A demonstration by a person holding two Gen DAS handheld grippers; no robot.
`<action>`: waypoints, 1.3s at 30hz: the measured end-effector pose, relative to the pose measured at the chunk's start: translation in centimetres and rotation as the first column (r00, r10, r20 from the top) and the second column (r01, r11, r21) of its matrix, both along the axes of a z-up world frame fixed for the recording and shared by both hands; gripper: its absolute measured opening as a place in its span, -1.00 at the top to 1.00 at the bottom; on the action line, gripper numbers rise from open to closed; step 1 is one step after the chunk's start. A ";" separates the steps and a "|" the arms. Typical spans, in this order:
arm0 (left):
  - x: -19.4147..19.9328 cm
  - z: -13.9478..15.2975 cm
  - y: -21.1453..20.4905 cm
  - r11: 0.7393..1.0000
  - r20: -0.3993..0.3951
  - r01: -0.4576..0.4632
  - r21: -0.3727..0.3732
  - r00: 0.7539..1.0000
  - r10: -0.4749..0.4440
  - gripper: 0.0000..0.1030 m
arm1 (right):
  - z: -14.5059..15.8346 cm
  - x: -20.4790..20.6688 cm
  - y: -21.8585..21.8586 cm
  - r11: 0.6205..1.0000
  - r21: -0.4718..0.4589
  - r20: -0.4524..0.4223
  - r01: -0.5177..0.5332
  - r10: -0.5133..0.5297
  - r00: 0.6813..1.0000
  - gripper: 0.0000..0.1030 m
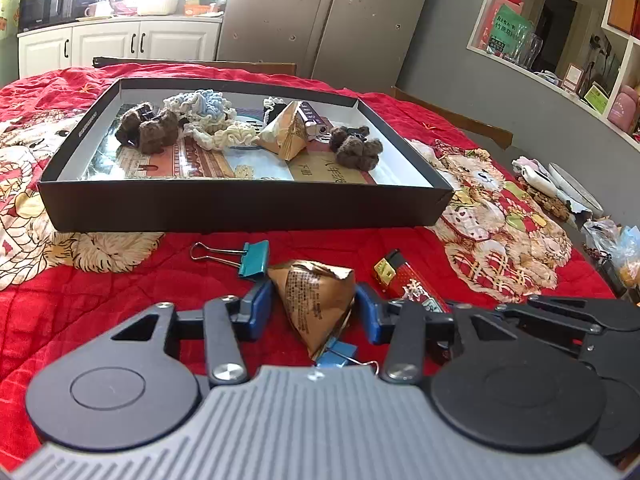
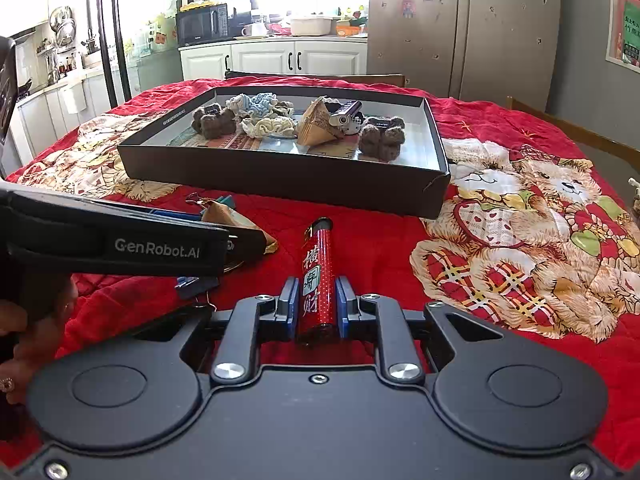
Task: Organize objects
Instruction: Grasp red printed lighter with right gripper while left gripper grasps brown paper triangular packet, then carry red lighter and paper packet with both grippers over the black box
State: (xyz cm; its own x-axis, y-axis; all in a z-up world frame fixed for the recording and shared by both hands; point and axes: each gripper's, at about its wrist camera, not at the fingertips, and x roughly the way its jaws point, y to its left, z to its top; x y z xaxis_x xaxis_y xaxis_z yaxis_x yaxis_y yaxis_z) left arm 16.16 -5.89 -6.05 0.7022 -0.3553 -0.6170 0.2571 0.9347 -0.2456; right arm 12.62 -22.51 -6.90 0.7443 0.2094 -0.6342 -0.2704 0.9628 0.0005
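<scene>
A brown pyramid packet [image 1: 316,304] lies on the red quilt, and my left gripper [image 1: 314,308] is shut on it, its blue pads touching both sides. My right gripper [image 2: 318,304] is shut on a red lighter [image 2: 318,276] that points away along the quilt. The same lighter [image 1: 404,280] shows to the right in the left wrist view. A teal binder clip [image 1: 252,260] lies just beyond the packet, and a blue binder clip [image 1: 336,354] lies partly under it. Ahead stands a black shallow box [image 1: 240,208] holding fuzzy brown pieces, crocheted scrunchies and another brown packet [image 1: 286,132].
The red quilt with bear prints [image 2: 520,220] covers the table. A person's hand [image 2: 16,340] holds the left gripper's body [image 2: 120,240] at the left of the right wrist view. Small clutter [image 1: 560,196] sits at the table's right edge. White shelves [image 1: 560,40] and chair backs stand beyond.
</scene>
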 end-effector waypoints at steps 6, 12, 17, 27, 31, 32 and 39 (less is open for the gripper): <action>-0.2 0.1 0.0 1.000 0.007 0.005 0.006 1.000 -0.005 0.20 | 0.0 0.0 0.0 1.000 0.000 0.000 0.000 0.000 1.000 0.64; -0.6 0.2 0.0 1.000 0.011 0.019 -0.001 1.000 -0.019 0.30 | 0.1 0.0 0.0 1.000 0.002 0.002 -0.001 0.001 1.000 0.64; -0.9 0.3 0.0 1.000 0.012 0.029 -0.012 1.000 -0.029 0.31 | 0.2 -0.2 0.1 1.000 0.006 0.007 -0.009 0.009 1.000 0.64; -1.9 1.3 0.4 0.999 0.048 0.038 -0.025 0.998 -0.036 0.31 | 0.7 -0.5 0.0 0.999 0.025 0.031 -0.022 0.022 0.999 0.64; -2.2 2.0 0.7 0.999 0.072 0.035 -0.029 0.997 -0.033 0.31 | 1.2 -0.7 -0.3 0.999 0.045 0.047 -0.024 0.022 0.999 0.64; -2.3 2.2 0.9 0.999 0.077 0.033 -0.032 0.997 -0.031 0.31 | 1.4 -0.8 -0.3 0.998 0.053 0.054 -0.027 0.024 0.998 0.64; -2.4 3.6 2.0 0.999 0.108 0.013 -0.045 0.994 -0.008 0.31 | 2.7 -0.9 -0.4 0.996 0.080 0.083 -0.036 0.029 0.996 0.64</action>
State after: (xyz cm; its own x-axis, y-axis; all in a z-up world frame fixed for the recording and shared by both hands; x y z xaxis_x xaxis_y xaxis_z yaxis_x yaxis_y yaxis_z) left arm 13.76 -3.85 -2.44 0.7595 -0.3893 -0.5211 0.2944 0.9201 -0.2583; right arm 11.71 -22.89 -4.25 0.7852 0.2826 -0.5511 -0.3036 0.9512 0.0552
